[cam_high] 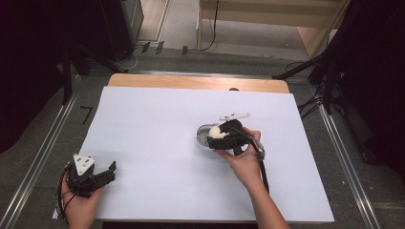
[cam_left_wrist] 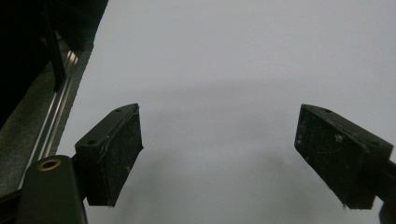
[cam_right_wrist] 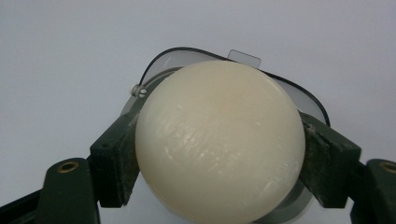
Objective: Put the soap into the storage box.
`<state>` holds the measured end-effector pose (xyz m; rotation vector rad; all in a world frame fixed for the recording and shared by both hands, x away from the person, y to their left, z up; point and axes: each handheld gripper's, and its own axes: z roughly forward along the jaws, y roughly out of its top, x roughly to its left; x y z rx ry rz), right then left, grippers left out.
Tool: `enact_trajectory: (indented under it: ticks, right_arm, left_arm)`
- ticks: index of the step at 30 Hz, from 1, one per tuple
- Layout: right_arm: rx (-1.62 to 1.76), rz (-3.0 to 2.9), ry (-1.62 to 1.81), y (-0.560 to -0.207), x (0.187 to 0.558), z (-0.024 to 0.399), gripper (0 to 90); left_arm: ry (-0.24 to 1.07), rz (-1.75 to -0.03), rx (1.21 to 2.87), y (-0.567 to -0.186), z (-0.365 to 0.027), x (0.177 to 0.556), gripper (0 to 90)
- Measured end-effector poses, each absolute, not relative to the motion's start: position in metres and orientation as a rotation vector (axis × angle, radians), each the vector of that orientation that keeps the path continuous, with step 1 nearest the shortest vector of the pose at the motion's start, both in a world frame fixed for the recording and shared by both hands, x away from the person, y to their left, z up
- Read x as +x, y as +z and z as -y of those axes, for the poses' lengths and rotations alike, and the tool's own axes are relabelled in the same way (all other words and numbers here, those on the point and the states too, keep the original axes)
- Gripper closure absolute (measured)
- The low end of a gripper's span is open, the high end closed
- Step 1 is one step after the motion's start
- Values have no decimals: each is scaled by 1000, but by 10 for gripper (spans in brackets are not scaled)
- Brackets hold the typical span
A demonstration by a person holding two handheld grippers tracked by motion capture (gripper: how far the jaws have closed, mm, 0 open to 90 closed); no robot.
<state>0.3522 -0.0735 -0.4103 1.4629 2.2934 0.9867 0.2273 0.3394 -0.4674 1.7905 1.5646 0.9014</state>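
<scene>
A cream-white ball (cam_right_wrist: pixel 219 140) sits clamped between the two black jaws of my right gripper (cam_right_wrist: pixel 219 154), just over a round clear container with a dark rim (cam_right_wrist: pixel 163 60). From above, the ball (cam_high: pixel 217 131) and right gripper (cam_high: pixel 220 138) hover at the container (cam_high: pixel 203 135) right of the table's middle. Whether the ball touches the container is unclear. My left gripper (cam_high: pixel 106 172) rests near the front left corner, open, with bare white surface between its pads (cam_left_wrist: pixel 116 149).
A white sheet (cam_high: pixel 157 143) covers the wooden table (cam_high: pixel 191 82). Metal rails (cam_high: pixel 43 148) run along both sides. Dark stands and cables (cam_high: pixel 325 90) sit at the far right, beyond the table.
</scene>
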Motion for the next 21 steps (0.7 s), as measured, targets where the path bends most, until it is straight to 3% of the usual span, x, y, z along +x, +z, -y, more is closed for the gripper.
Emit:
enact_trajectory:
  ticks: [21]
  right_arm:
    - [1520,-2286,951,-426,366,70,249]
  left_arm:
    - [901,-1567,1792,-467,-339,228,160]
